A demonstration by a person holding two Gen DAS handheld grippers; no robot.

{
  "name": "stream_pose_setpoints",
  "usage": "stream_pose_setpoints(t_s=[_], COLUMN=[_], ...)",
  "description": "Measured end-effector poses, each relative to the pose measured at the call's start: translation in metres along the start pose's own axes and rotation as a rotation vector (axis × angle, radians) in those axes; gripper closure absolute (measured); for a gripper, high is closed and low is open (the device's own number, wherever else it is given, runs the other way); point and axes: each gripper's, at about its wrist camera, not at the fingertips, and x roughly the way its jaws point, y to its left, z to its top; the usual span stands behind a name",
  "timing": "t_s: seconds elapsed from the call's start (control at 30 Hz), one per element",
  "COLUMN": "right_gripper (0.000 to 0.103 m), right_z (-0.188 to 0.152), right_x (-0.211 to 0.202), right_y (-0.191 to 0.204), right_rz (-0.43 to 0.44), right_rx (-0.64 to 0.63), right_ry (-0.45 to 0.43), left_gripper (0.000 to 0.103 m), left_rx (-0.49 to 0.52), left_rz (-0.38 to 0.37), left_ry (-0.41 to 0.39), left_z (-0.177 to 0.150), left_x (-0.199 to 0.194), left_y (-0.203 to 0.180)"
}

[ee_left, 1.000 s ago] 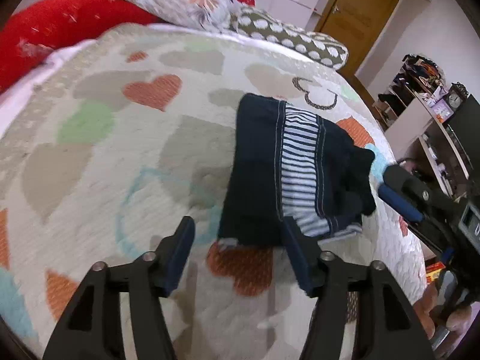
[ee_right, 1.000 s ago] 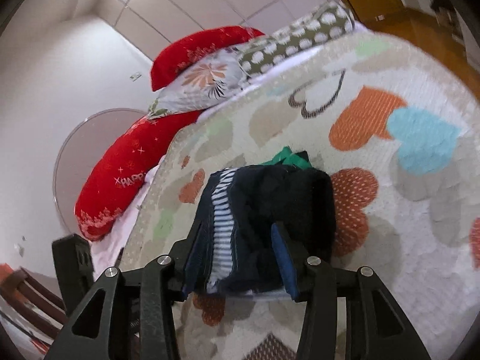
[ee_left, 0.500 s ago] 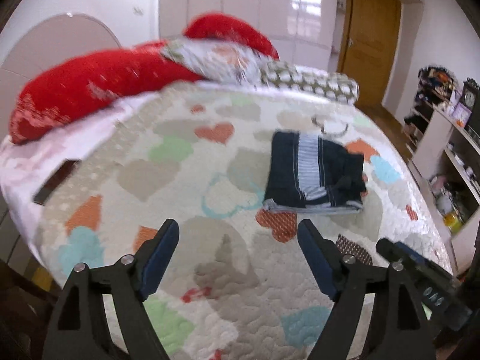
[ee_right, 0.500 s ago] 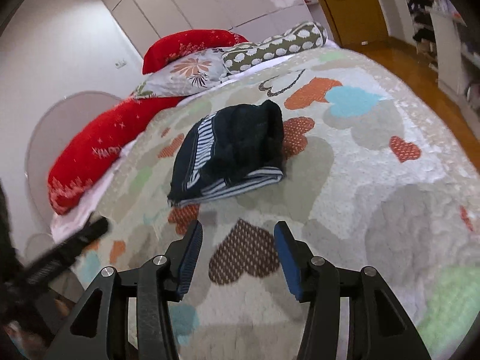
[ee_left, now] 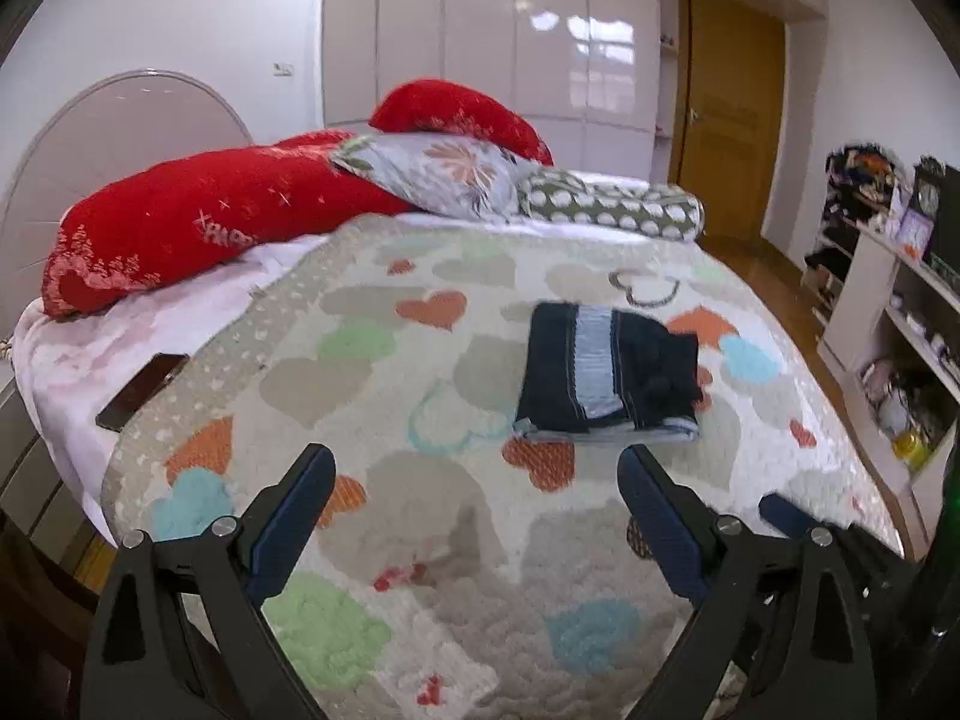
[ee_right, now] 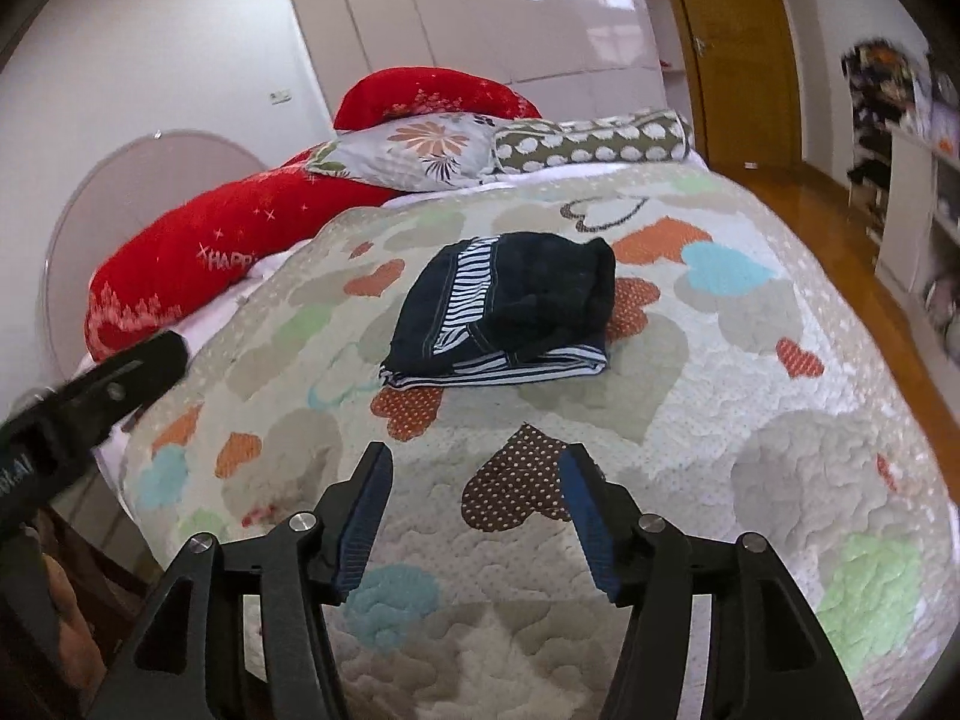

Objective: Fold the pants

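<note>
- Pants (ee_left: 606, 375) (ee_right: 504, 312): folded into a compact dark navy bundle with a blue-white striped band, lying flat on the quilt (ee_left: 372, 360) (ee_right: 690, 396) toward the far right of the bed.
- Left gripper (ee_left: 474, 519): fingers spread wide, nothing between them; it hovers over the near edge of the quilt.
- Pants vs left fingers: well apart, far of the tips and nearer the right finger (ee_left: 654, 516) than the left one.
- Right gripper (ee_right: 474, 510): fingers spread wide, empty, above a brown dotted heart on the quilt.
- Pants vs right fingers: well apart, far of the tips, roughly centred on the gap; no contact.
- Left gripper's body shows at the left edge of the right wrist view.
- Far end of bed: red pillows (ee_left: 198, 228) (ee_right: 198, 252), floral pillow (ee_left: 438, 174) (ee_right: 414, 150), dotted bolster (ee_left: 612, 210) (ee_right: 594, 141).
- Wooden door (ee_left: 726, 114) far right; shelves (ee_left: 900, 324) along the right wall.
</note>
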Motion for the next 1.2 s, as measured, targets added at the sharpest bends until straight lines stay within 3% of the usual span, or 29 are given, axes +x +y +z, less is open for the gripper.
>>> stream_pose_setpoints(t_s=[0.27, 0.53, 1.2], right_gripper=[0.037, 0.037, 0.036], right_z=[-0.007, -0.012, -0.019], right_x=[0.008, 0.012, 0.021], right_y=[-0.019, -0.019, -0.020], right_rz=[-0.060, -0.074, -0.097], right_rx=[0.052, 0.046, 0.041], right_ry=[0.035, 0.055, 0.085], left_gripper=[0.008, 0.008, 0.008], left_rx=[0.021, -0.019, -0.012], left_rz=[-0.047, -0.083, -0.097], left_ry=[0.076, 0.149, 0.160], left_z=[-0.013, -0.019, -0.024], left_x=[0.017, 0.029, 0.033], left_y=[-0.011, -0.005, -0.007])
